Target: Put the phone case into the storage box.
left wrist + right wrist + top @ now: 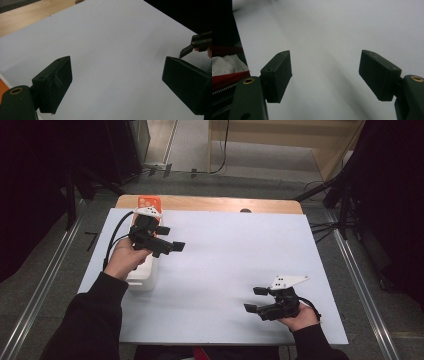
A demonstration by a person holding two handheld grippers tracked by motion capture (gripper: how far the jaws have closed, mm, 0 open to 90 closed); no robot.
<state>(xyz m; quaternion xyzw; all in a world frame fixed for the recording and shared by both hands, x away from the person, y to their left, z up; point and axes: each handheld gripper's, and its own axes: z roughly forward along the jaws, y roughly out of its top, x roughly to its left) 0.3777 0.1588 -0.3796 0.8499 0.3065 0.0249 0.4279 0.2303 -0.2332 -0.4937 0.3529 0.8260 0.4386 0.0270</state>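
**Both Hand-Held Grippers Open Over a White Bench Surface**

High view: The bench carries a white sheet with a strip of bare wood along its far edge. The left hand-held gripper hangs near the far-left corner, jaws apart and empty, pointing toward the middle. Just beneath and behind it, a white container with an orange lid stands along the left edge. The right hand-held gripper sits near the near-right corner, jaws apart and empty. The wide middle of the sheet between them is bare.

Left gripper view: Jaws spread wide over bare white sheet; the wooden strip lies beyond.

Right gripper view: Jaws stand apart, nothing between them, white sheet below.
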